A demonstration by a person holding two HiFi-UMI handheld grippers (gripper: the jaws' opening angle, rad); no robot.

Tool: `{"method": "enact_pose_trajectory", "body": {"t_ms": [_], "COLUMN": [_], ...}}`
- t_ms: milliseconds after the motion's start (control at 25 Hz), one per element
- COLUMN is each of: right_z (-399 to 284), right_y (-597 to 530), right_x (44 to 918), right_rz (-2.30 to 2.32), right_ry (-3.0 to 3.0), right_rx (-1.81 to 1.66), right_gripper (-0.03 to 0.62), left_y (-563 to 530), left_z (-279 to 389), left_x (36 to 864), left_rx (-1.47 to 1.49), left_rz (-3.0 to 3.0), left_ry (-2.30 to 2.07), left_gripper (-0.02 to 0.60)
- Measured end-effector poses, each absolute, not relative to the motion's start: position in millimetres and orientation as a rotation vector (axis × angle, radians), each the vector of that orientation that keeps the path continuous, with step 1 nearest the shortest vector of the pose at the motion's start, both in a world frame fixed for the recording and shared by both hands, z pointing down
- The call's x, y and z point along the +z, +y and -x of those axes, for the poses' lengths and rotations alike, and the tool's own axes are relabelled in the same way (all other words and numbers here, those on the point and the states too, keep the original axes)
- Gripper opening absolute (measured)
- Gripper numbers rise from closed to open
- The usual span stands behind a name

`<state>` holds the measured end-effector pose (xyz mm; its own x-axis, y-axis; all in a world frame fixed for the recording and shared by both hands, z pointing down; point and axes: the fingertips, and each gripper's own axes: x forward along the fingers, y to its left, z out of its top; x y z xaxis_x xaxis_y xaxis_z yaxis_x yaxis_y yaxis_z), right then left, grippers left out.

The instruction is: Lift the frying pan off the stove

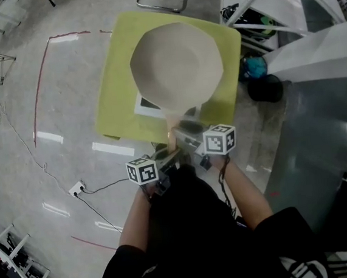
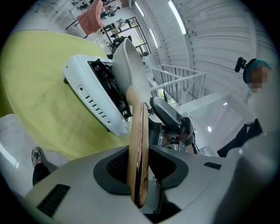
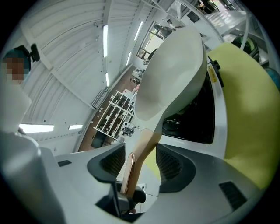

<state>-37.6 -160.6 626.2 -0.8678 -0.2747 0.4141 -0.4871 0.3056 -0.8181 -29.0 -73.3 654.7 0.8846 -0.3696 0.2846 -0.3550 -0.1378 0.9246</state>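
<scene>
I am clamping the left gripper (image 2: pixel 140 164) on the wooden handle (image 2: pixel 138 140), its pads pressing both flat sides near the handle's end. I am holding the right gripper (image 3: pixel 141 161) further up the same handle, but here the jaws are standing wide: the handle is running between them with a gap on each side, and neither pad is pressing on it. From the head view both grippers are sitting close together just in front of my body, the left marker cube (image 1: pixel 142 170) lower and the right cube (image 1: pixel 220 139) a little higher and nearer the table. The handle is leading out to the pan (image 1: pixel 177 65), a pale cream one, which is hanging over the white stove (image 2: pixel 94 98) and covering most of it from above. In the left gripper view the pan is tilting against the stove's black burner (image 2: pixel 105 76); I cannot tell whether it is touching or just clear of it. The stove is sitting on a yellow-green table (image 1: pixel 117 92), which is standing on a grey floor (image 1: pixel 46 86).
</scene>
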Motion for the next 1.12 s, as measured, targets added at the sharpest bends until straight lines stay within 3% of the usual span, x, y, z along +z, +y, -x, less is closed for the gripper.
{"method": "enact_pose_trajectory", "body": {"t_ms": [1120], "right_z": [91.3], "right_y": [-200.9], "right_x": [644.3], "right_rz": [-0.572], "right_ry": [-2.425], "right_rx": [1.936], "right_gripper": [0.255], "left_y": [-74.9], "left_z": [29.8], "left_x": [654.9], "left_rx": [-0.024], "left_rz": [-1.721], "left_ry": [-0.499], "left_gripper": [0.149]}}
